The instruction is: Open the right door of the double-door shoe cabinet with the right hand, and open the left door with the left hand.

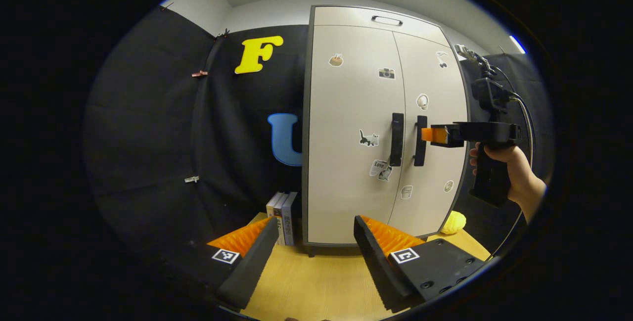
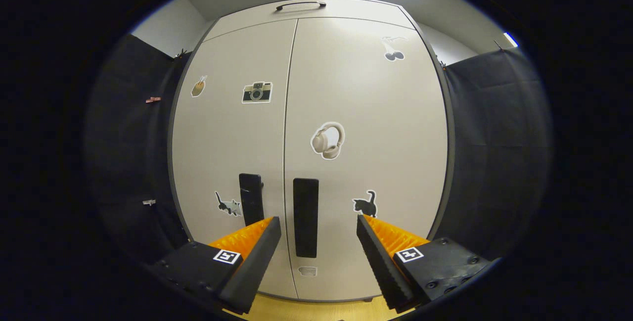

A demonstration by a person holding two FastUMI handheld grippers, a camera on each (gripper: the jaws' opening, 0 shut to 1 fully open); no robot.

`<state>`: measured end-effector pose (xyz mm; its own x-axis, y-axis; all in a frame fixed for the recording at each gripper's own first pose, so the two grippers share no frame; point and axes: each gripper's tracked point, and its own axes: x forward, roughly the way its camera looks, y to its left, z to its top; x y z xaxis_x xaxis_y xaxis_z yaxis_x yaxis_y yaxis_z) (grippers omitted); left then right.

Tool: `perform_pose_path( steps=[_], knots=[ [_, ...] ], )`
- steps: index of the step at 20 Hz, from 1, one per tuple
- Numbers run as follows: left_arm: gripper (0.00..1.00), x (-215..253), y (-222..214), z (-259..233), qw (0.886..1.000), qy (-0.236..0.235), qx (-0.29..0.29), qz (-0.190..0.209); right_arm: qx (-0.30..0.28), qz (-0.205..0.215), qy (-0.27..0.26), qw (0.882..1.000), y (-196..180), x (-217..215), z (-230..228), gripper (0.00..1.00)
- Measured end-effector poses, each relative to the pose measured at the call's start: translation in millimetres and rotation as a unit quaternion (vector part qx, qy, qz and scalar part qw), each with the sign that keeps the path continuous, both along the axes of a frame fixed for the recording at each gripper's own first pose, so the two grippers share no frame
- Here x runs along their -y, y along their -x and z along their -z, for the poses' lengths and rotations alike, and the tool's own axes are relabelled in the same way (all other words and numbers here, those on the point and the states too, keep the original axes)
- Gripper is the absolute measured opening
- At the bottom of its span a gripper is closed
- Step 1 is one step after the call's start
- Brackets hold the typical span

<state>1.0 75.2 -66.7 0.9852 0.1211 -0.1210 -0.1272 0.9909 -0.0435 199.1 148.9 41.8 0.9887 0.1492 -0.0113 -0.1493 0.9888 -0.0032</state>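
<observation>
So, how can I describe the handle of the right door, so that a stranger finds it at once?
Look at the tall beige shoe cabinet with two closed doors. Two black vertical handles sit side by side near the middle seam; the right door handle is just right of that seam. It lies below a headphones sticker and left of a black cat sticker, and the open right gripper faces it.

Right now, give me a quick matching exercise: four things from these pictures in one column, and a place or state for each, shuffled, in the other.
1. right gripper
2. left gripper
3. books
4. yellow object

A. on the table, left of the cabinet
B. open, farther back from the doors
C. open, the right door handle between its fingers
D. by the cabinet's right corner

Pairs: 1-C, 2-B, 3-A, 4-D
</observation>
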Motion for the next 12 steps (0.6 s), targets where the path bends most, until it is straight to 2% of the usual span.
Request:
perform_pose_path(
  steps=[6,10,11,12],
  knots=[
    [0.95,-25,0,8,1.0,0.005,-0.007,-0.025,-0.028,0.025,0.0,0.999,-35,1,26,0.98],
    [0.95,-28,1,9,1.0,0.006,-0.008,-0.025,-0.034,0.027,-0.016,0.999,-49,-3,30,0.98],
    [0.95,-29,1,10,1.0,0.004,-0.008,-0.025,-0.035,0.026,-0.018,0.999,-51,-5,30,0.96],
    [0.95,-30,1,10,1.0,0.004,-0.009,-0.025,-0.037,0.027,-0.021,0.999,-53,-6,30,0.89]
  ],
)
